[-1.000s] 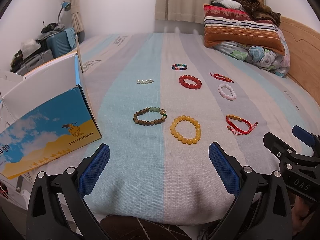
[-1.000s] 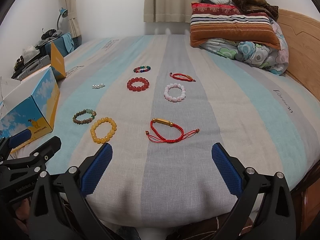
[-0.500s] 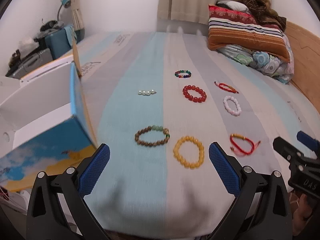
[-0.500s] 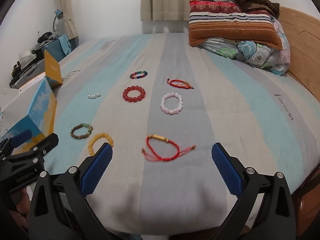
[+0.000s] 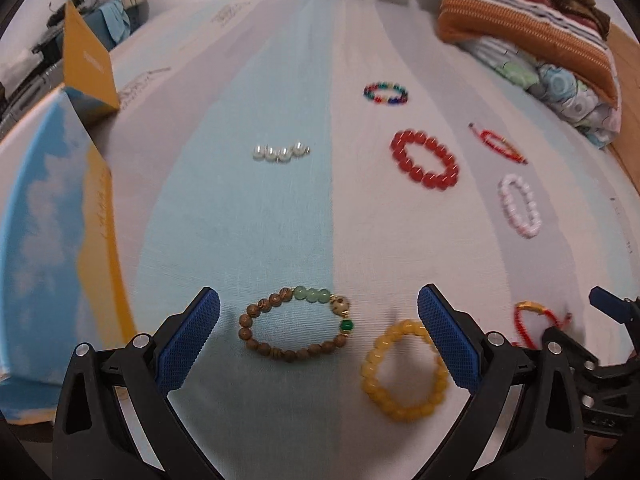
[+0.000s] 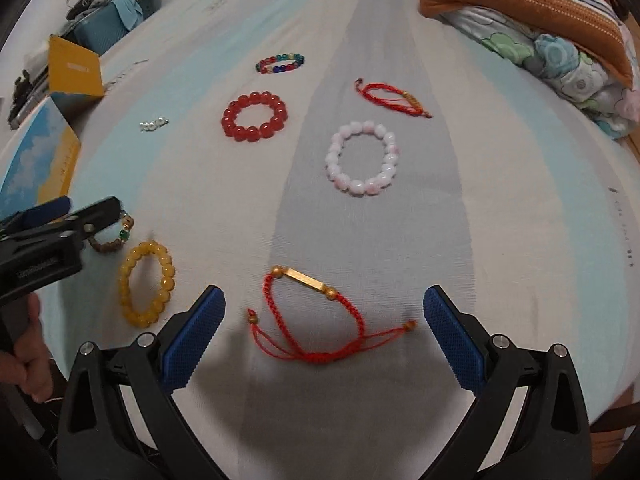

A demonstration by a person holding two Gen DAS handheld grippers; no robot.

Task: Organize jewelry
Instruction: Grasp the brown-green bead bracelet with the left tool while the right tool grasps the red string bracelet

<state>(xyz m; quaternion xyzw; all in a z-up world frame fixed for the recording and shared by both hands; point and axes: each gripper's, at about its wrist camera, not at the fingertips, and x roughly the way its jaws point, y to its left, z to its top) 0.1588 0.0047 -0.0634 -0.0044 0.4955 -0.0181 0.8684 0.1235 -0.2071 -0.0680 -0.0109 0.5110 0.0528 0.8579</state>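
Note:
Several bracelets lie on a striped bedspread (image 5: 248, 208). My left gripper (image 5: 318, 338) is open just above a brown wooden bead bracelet with green beads (image 5: 296, 326), its fingers on either side of it. A yellow bead bracelet (image 5: 404, 372) lies by the right finger. My right gripper (image 6: 324, 334) is open over a red cord bracelet with a gold bar (image 6: 316, 316). Farther off lie a pink bead bracelet (image 6: 362, 158), a red bead bracelet (image 6: 254, 116), a thin red cord bracelet (image 6: 394, 98), a multicolour bead bracelet (image 6: 280, 63) and a short string of pearls (image 5: 280, 152).
An open cardboard box printed with blue sky and yellow sand (image 5: 52, 248) stands at the left edge of the bed. Striped and floral pillows (image 5: 532, 36) are piled at the far right by a wooden bed frame. A person's hand (image 6: 30, 360) holds the left gripper.
Both grippers have moved forward and down over the bed. The brown bracelet now sits between the left fingers and the red cord bracelet between the right fingers. Both stay open.

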